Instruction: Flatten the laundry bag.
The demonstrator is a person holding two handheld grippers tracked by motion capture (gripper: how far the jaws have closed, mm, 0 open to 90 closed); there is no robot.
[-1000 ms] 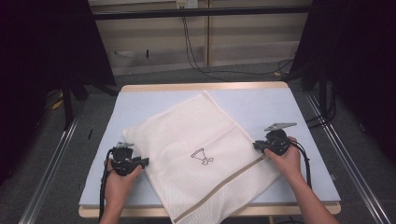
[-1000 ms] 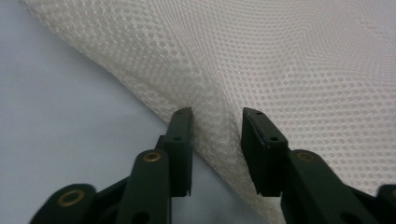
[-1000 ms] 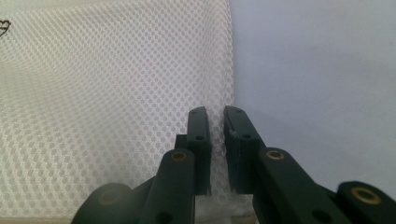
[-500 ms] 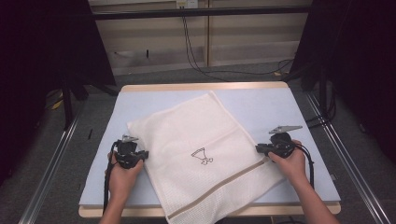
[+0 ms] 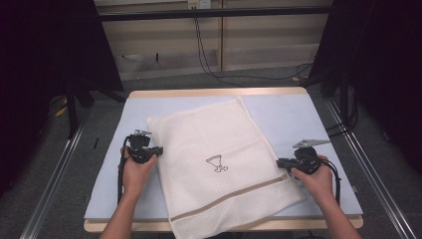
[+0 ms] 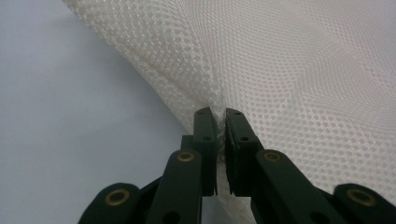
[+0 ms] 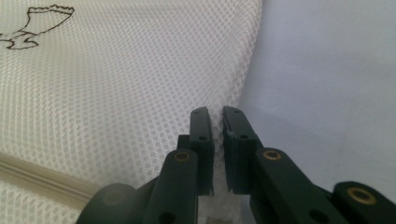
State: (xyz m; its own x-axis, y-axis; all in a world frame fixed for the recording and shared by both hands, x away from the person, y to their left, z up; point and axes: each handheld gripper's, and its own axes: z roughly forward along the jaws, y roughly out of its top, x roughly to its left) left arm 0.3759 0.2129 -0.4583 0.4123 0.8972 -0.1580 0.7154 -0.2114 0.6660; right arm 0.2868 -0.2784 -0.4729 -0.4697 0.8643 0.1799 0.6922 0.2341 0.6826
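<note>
A white mesh laundry bag (image 5: 219, 144) lies askew across the pale blue table (image 5: 293, 114), with a small black drawing (image 5: 216, 163) and a beige zipper (image 5: 239, 191) near its front end. My left gripper (image 5: 158, 151) is shut on the bag's left edge. In the left gripper view its jaws (image 6: 220, 116) have just been closing and now pinch the mesh (image 6: 303, 70). My right gripper (image 5: 279, 162) is shut on the bag's right edge. In the right gripper view mesh (image 7: 116, 84) sits between its jaws (image 7: 215, 114), with the zipper (image 7: 42, 179) at lower left.
The bag's front corner hangs over the table's wooden front edge (image 5: 298, 223). Metal rails (image 5: 54, 169) run along both sides of the table. Cables (image 5: 209, 55) hang by the wall behind it.
The left hand moved away from the person and the right hand moved outward and slightly nearer. The bag turned clockwise with them and its right side is pulled flatter.
</note>
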